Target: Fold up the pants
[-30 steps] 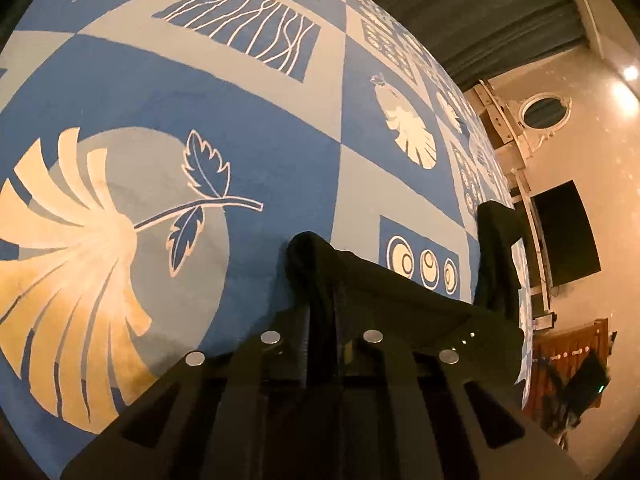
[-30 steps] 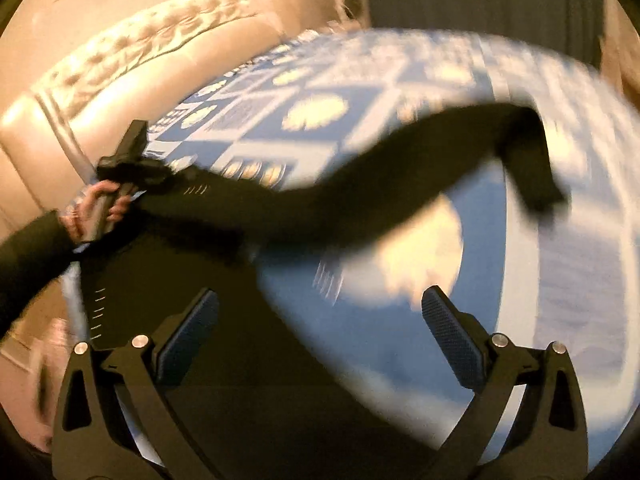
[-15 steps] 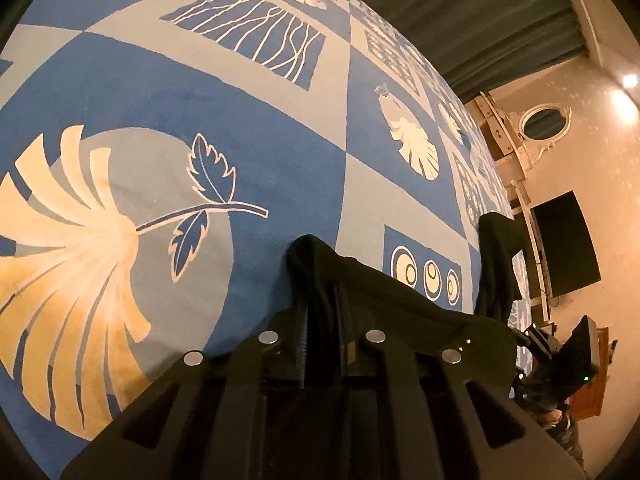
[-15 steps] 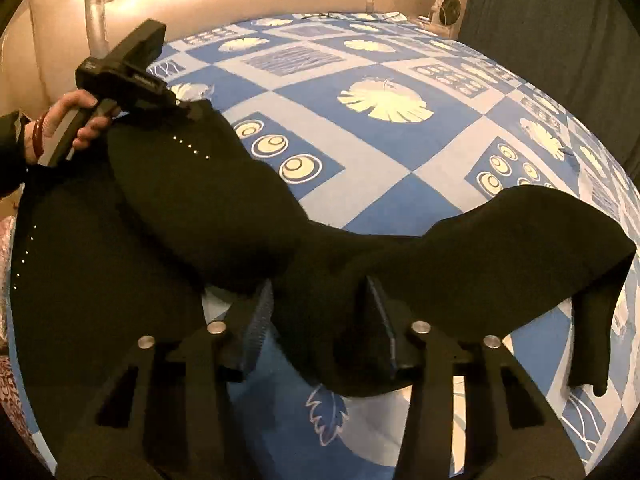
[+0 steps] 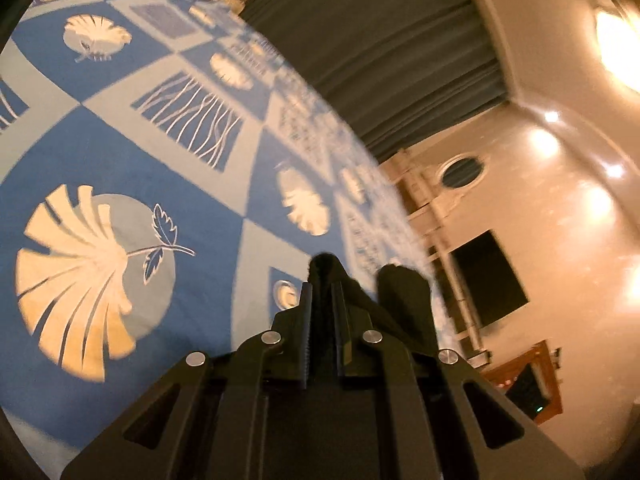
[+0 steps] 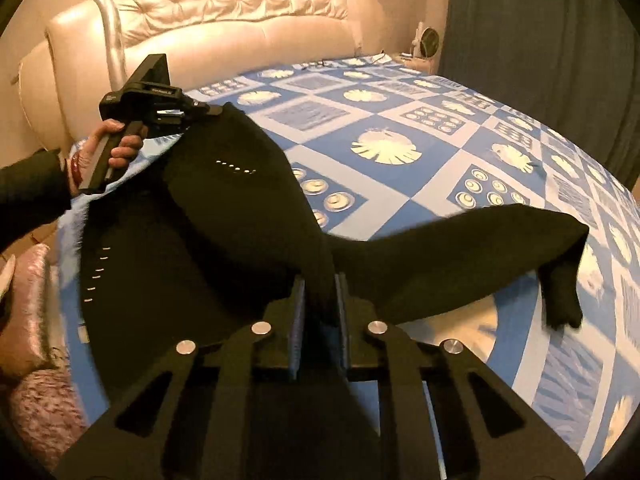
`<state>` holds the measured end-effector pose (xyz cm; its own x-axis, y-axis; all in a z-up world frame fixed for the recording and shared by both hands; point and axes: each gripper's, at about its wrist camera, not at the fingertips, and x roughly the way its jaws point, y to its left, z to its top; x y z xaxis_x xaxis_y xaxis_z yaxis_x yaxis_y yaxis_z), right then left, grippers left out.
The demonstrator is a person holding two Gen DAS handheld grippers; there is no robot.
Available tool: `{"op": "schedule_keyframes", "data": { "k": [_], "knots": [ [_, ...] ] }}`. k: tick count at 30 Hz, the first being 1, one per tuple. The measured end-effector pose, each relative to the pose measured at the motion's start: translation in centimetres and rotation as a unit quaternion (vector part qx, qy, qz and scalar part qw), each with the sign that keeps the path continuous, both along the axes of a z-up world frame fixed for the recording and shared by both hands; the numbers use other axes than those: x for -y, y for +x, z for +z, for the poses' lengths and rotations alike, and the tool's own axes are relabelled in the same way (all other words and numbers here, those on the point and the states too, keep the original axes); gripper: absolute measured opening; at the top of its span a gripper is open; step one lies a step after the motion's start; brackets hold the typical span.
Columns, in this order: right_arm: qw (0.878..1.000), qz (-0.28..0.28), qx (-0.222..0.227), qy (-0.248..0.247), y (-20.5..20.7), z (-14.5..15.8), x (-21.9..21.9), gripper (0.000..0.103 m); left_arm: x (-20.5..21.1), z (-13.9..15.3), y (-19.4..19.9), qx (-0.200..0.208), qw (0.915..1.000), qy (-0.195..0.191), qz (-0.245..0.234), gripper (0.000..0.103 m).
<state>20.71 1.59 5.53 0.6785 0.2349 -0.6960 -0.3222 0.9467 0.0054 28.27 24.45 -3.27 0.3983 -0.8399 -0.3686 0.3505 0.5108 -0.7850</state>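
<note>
At the left of the right wrist view, the left gripper (image 6: 218, 110), held in the person's left hand (image 6: 106, 148), has its jaws clenched on a corner of the black fabric pants (image 6: 240, 216), near the cream tufted headboard (image 6: 224, 12). The pants spread from there across the blue-and-white patterned bedspread (image 6: 420, 168), one leg reaching right with its end drooping. The right gripper (image 6: 320, 292) has its jaws clamped on a fold of the pants at the middle. In the left wrist view, the left gripper (image 5: 322, 300) pinches the dark cloth (image 5: 404, 296) above the bedspread (image 5: 120, 160).
</note>
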Motion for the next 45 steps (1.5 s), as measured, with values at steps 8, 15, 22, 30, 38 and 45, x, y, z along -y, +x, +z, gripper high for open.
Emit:
{"op": "schedule_keyframes", "data": {
  "k": [8,15,22,30,38,45],
  "knots": [
    [0.999,0.017,-0.029,-0.016,-9.6,-2.9,-6.4,0.014,-3.7,0.2,-7.4,-0.025,0.9995,0.020,0.004,0.009],
    [0.991,0.000,-0.101,0.087,-11.4,-6.2,-5.7,0.042,-0.8,-0.4,-10.7,-0.059,0.9936,0.089,-0.037,0.011],
    [0.963,-0.050,-0.089,0.249,-7.4,-2.5,-0.7,0.056,4.3,0.0,-8.5,-0.062,0.9918,0.088,-0.069,0.055],
    [0.920,-0.044,-0.134,0.366,6.9,-2.7,1.3,0.066,5.7,-1.0,-6.4,-0.108,0.9902,0.072,-0.053,0.055],
    [0.929,-0.027,-0.227,0.292,16.4,-7.3,-4.2,0.066,2.9,-1.1,-7.1,-0.104,0.9874,0.118,-0.020,0.055],
    [0.969,0.023,-0.195,0.151,15.8,-7.0,-10.5,0.021,-0.5,-1.6,-9.6,-0.108,0.9874,0.115,0.015,0.055]
  ]
}}
